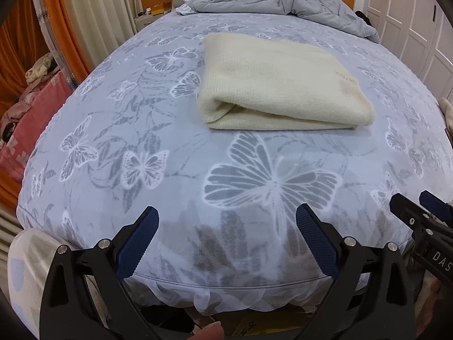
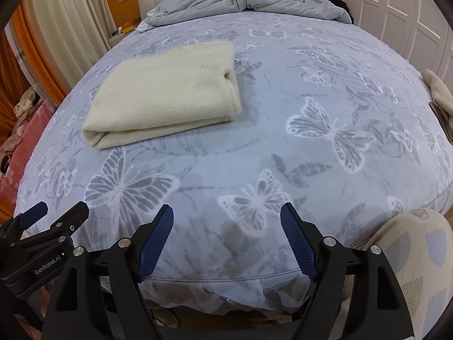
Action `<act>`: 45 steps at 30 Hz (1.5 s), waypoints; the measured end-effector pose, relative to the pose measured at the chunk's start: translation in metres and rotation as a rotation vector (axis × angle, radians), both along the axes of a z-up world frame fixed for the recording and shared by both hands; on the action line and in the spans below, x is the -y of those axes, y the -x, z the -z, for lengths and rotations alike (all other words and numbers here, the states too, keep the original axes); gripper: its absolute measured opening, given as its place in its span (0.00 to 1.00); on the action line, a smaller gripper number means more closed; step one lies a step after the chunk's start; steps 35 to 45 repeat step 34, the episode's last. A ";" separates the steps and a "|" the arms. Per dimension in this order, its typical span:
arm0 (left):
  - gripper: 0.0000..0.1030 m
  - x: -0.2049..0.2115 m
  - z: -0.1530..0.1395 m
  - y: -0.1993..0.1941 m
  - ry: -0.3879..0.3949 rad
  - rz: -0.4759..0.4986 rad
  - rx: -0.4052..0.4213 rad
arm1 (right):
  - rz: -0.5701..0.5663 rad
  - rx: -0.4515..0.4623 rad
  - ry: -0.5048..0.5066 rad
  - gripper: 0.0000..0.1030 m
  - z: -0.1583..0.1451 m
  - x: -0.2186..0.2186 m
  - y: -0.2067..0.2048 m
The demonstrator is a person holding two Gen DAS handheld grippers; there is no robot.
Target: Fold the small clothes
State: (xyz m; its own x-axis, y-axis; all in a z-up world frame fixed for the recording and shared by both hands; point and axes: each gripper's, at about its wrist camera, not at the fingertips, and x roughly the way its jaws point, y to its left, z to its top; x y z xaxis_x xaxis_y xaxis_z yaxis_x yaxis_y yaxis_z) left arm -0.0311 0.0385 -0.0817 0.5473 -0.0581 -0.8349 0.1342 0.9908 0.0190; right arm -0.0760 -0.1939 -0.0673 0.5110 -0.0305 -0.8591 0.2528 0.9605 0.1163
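A cream knitted garment (image 1: 280, 85) lies folded into a flat rectangle on the butterfly-print bed cover (image 1: 170, 147). It also shows in the right wrist view (image 2: 167, 96), left of centre. My left gripper (image 1: 226, 212) is open and empty, held over the bed's near edge, well short of the garment. My right gripper (image 2: 226, 209) is open and empty too, near the same edge, to the right of the garment. Each gripper shows at the edge of the other's view: the right one (image 1: 419, 206) and the left one (image 2: 59, 211).
A crumpled grey duvet (image 1: 271, 0) lies at the head of the bed. Orange and cream curtains (image 1: 70, 22) and a pink pile (image 1: 31, 124) stand to the left. White wardrobe doors (image 2: 402, 8) run along the right. A beige cloth (image 2: 438, 93) lies at the bed's right edge.
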 end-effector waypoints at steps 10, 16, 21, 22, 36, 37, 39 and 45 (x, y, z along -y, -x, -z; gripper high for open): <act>0.92 0.005 0.000 0.003 -0.018 0.016 0.012 | -0.022 0.000 0.021 0.73 0.001 -0.009 0.001; 0.92 0.002 0.002 0.001 -0.020 0.002 0.005 | -0.021 0.000 0.018 0.73 0.001 -0.008 0.000; 0.92 0.004 0.004 0.005 -0.036 0.011 0.012 | -0.023 0.001 0.019 0.73 0.001 -0.009 0.001; 0.92 0.005 0.004 0.005 -0.039 0.014 0.013 | -0.024 0.002 0.020 0.73 0.001 -0.009 0.001; 0.92 0.013 0.005 0.007 -0.018 0.045 0.001 | -0.034 0.012 0.015 0.73 0.000 -0.019 0.004; 0.92 0.013 0.005 0.007 -0.018 0.045 0.001 | -0.034 0.012 0.015 0.73 0.000 -0.019 0.004; 0.92 0.013 0.005 0.007 -0.018 0.045 0.001 | -0.034 0.012 0.015 0.73 0.000 -0.019 0.004; 0.92 0.013 0.005 0.007 -0.018 0.045 0.001 | -0.034 0.012 0.015 0.73 0.000 -0.019 0.004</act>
